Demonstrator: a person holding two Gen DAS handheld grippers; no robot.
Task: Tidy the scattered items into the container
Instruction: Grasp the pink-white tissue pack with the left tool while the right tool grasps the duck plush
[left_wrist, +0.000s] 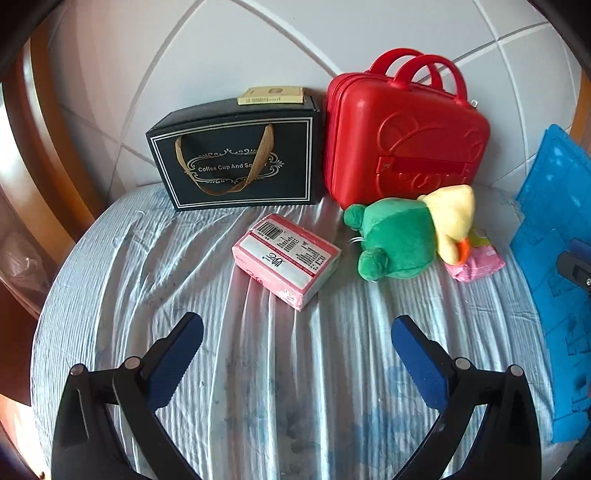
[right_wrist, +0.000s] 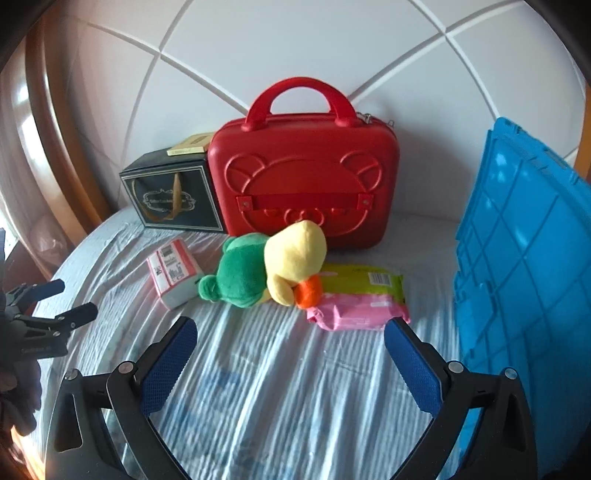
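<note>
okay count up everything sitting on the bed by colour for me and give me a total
Red: 1, the suitcase
Black: 1, the gift box
Cream: 1, the small box on top of the gift box
Blue: 1, the crate
Pink: 2, the tissue pack and the wipes packet, which is part green
Green and yellow: 1, the plush toy
Total: 7

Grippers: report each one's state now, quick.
Left gripper: open, holding nothing, above the bedsheet.
Right gripper: open, holding nothing.
</note>
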